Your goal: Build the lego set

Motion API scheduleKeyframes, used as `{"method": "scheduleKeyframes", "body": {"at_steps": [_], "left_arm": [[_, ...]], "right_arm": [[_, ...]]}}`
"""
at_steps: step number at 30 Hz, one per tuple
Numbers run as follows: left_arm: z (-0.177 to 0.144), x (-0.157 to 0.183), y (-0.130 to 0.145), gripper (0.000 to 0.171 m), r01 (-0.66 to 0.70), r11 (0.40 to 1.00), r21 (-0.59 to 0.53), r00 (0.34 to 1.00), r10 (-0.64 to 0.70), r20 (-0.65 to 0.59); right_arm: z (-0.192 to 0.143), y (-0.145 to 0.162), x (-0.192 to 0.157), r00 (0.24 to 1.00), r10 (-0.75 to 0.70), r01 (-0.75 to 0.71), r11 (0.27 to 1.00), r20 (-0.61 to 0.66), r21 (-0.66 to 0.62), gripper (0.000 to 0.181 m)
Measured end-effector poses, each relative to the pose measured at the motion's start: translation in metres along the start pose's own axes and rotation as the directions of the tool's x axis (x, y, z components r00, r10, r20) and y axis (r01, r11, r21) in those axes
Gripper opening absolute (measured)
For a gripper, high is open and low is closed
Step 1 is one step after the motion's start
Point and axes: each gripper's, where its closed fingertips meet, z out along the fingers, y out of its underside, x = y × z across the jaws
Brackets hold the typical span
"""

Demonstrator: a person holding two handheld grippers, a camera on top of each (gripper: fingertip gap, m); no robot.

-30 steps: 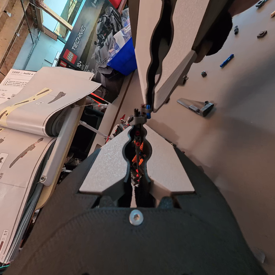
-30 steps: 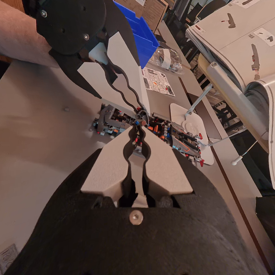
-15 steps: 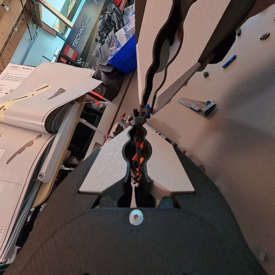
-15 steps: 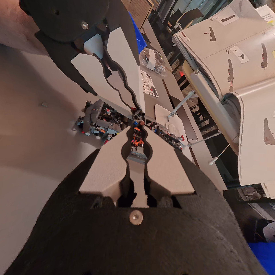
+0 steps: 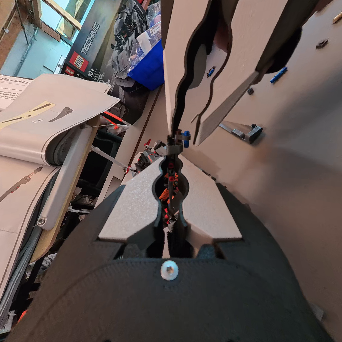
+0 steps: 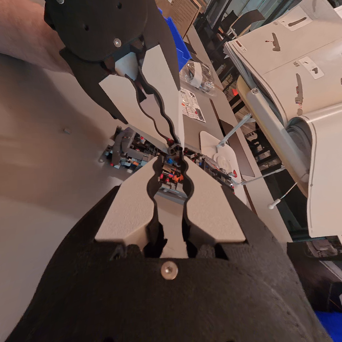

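My left gripper (image 5: 171,159) is shut on a thin dark grey lego sub-assembly (image 5: 173,148) with red pins, held in the air. A grey connector with a blue pin (image 5: 186,137) sits on its tip. My right gripper (image 6: 170,157) faces it tip to tip, with its fingers apart around that connector (image 6: 174,148) and not clamping it. It shows in the left wrist view (image 5: 184,138) coming down from above. The left gripper (image 6: 175,142) shows shut in the right wrist view. The partly built grey lego model (image 6: 129,151) lies on the table below.
An open instruction book (image 5: 46,111) on a stand is at the table's edge. Behind are the set's box (image 5: 96,46) and a blue bin (image 5: 148,70) with bags. Loose on the table are a grey wedge piece (image 5: 242,131), a blue pin (image 5: 278,74) and a sticker sheet (image 6: 192,105). My two grippers' fingertips are within a few centimetres of each other.
My right gripper's fingers have spread apart and let go of the connector with the blue pin. The left gripper still holds the sub-assembly, and both have shifted slightly.
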Motion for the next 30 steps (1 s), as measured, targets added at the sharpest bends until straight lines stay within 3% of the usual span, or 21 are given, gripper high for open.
{"method": "scheduleKeyframes", "body": {"at_steps": [9, 18, 30], "left_arm": [[0.0005, 0.003, 0.0009, 0.006, -0.016, 1.0, -0.001, 1.0, 0.016, -0.012], [-0.0009, 0.004, -0.0016, 0.006, -0.032, 0.999, 0.008, 0.999, 0.032, -0.01], [-0.0019, 0.0038, -0.0033, 0.005, 0.001, 1.0, 0.029, 1.0, 0.0, -0.03]], "right_arm": [[0.0001, 0.0023, -0.0011, 0.999, 0.039, -0.039, 0.999, 0.029, 0.004, 0.013], [-0.0035, -0.0003, -0.0019, 0.977, 0.177, -0.185, 0.981, 0.122, 0.055, 0.013], [-0.0085, -0.0046, -0.0004, 0.971, 0.195, -0.209, 0.974, 0.141, 0.087, 0.013]]}}
